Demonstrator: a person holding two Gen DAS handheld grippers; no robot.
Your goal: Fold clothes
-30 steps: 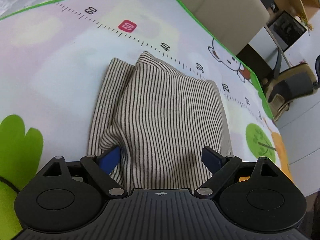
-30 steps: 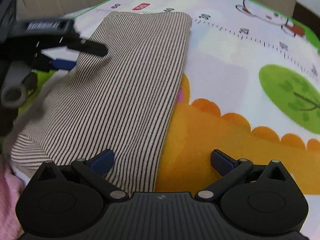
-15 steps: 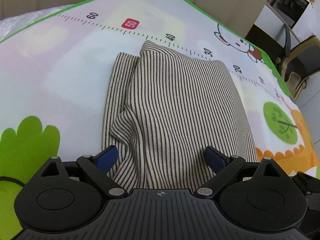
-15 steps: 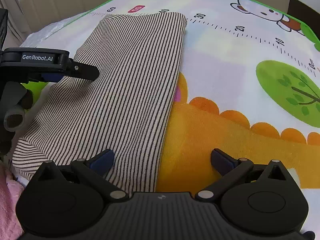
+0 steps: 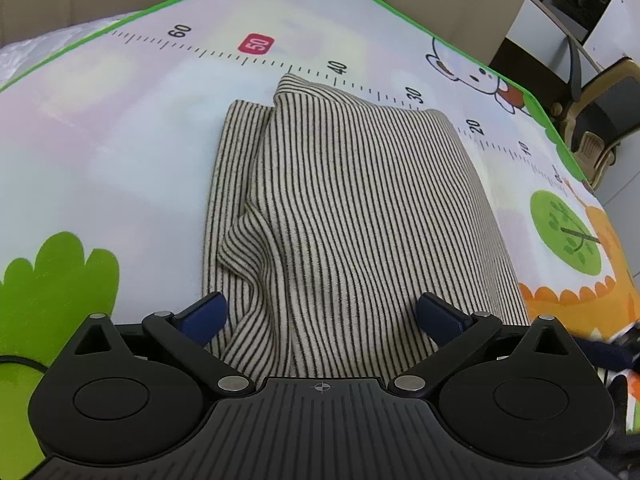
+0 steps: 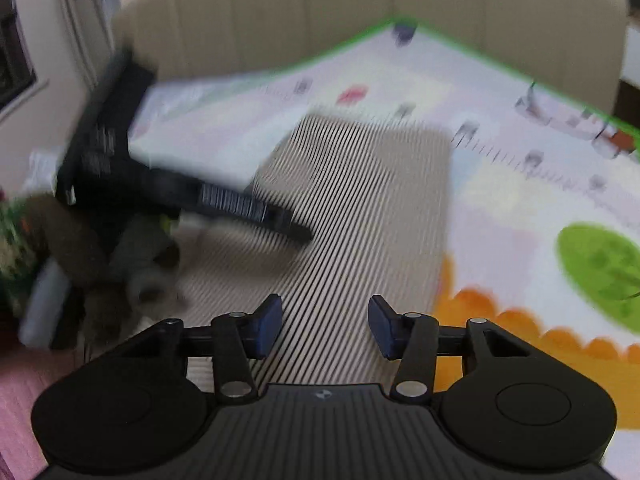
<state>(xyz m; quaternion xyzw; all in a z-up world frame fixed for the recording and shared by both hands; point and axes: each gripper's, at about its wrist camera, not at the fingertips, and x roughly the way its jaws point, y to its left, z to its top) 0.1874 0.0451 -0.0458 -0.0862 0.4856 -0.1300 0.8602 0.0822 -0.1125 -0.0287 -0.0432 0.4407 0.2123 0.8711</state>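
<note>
Striped garment (image 5: pixel 352 216): soft ribbed knit, cream ground with thin dark stripes running lengthwise. Folded into a rough rectangle. Lies flat on the play mat (image 5: pixel 120 152), near its middle, far edge just below the printed ruler. Left side uneven: a narrower under-layer sticks out past the top layer, and one rumpled fold bulges near the left tongs. Right edge straight and neat. In the right wrist view the same garment (image 6: pixel 360 216) is motion-blurred; stripes still legible.

Left tongs (image 5: pixel 320 314): fully spread, having just been opening. Blue pads stand either side of the garment's near end; neither presses on the cloth. Released.

Right tongs (image 6: pixel 324 326): blue pads about half apart, having just been closing. Striped cloth shows in the gap behind them, but the pads grip nothing visible. Not clenched on the garment as far as the blurred frame shows.

Left tongs seen from the right wrist (image 6: pixel 296 232): black, blurred, reaching over the garment's left part; a hand (image 6: pixel 80 248) holds the device. Writing on its body unreadable.

Play mat: smooth printed sheet, pastel ground, green border. Ruler scale readable: 60, 50 (in a red tag), 40, 30, 20, 10. Cartoon bear (image 5: pixel 476 76), green round tree (image 5: pixel 566 232), orange scalloped patch (image 5: pixel 580 292), green bush (image 5: pixel 52 280).

Beyond: beige padded panel (image 6: pixel 360 12); pink fabric (image 6: pixel 24 392) at lower left.
</note>
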